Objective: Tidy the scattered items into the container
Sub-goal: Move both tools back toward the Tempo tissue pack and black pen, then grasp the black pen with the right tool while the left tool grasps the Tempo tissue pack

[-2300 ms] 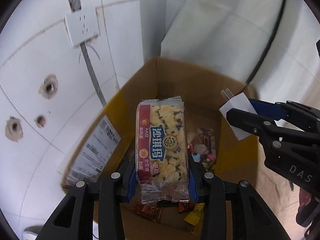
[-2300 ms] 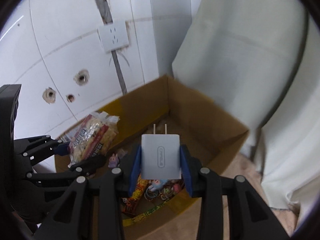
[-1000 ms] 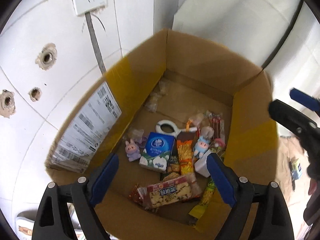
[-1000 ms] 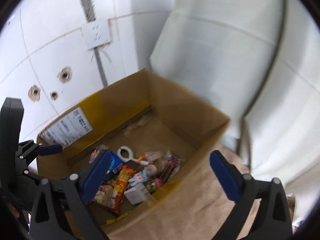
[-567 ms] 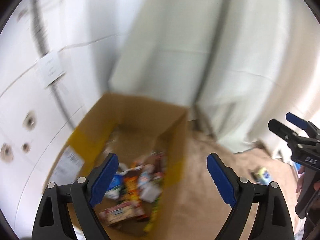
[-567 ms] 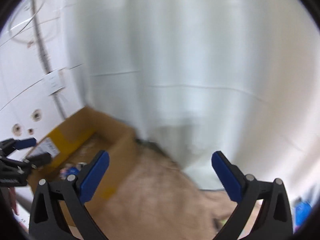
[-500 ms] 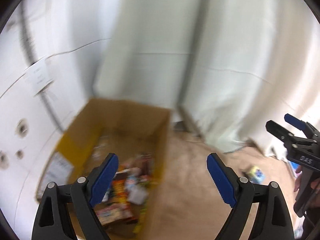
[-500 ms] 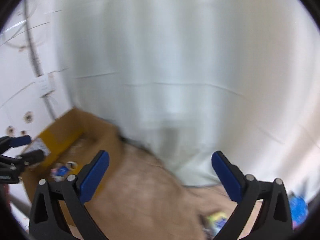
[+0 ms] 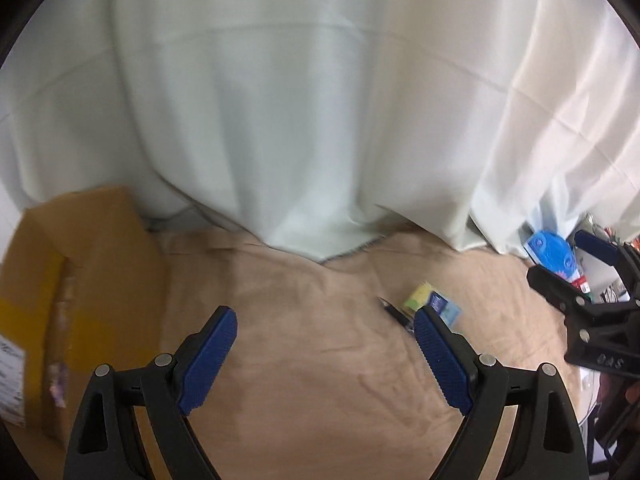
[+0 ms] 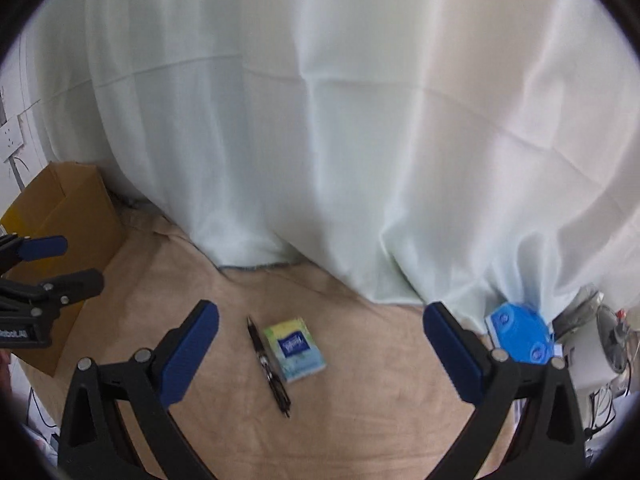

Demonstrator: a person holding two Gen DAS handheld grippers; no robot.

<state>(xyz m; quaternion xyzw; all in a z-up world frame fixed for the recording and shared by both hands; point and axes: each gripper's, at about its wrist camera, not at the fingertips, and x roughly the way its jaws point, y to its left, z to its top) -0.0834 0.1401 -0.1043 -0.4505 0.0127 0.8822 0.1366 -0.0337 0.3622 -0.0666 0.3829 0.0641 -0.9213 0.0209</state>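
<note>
A small tissue pack point(image 10: 295, 348) with a blue label lies on the tan cloth, and a black pen point(image 10: 269, 367) lies along its left side. The left wrist view has the same tissue pack point(image 9: 434, 305) and pen point(image 9: 394, 310) ahead to the right. My right gripper point(image 10: 320, 356) hangs open above them with nothing between its fingers. My left gripper point(image 9: 324, 356) is open and empty over bare cloth. The cardboard box point(image 9: 80, 280) stands at the left; the right wrist view shows the box point(image 10: 64, 208) at its far left.
A white curtain point(image 10: 320, 120) hangs behind the tan cloth point(image 9: 300, 360). A blue round-patterned pack point(image 10: 520, 336) sits at the curtain's foot on the right. A wall socket point(image 10: 10, 142) is at the far left. Cables and clutter lie at the right edge.
Both grippers dropped their loads, a snack bar and a white charger, into the box, opened, and swung right, away from the box toward the tissue pack and pen.
</note>
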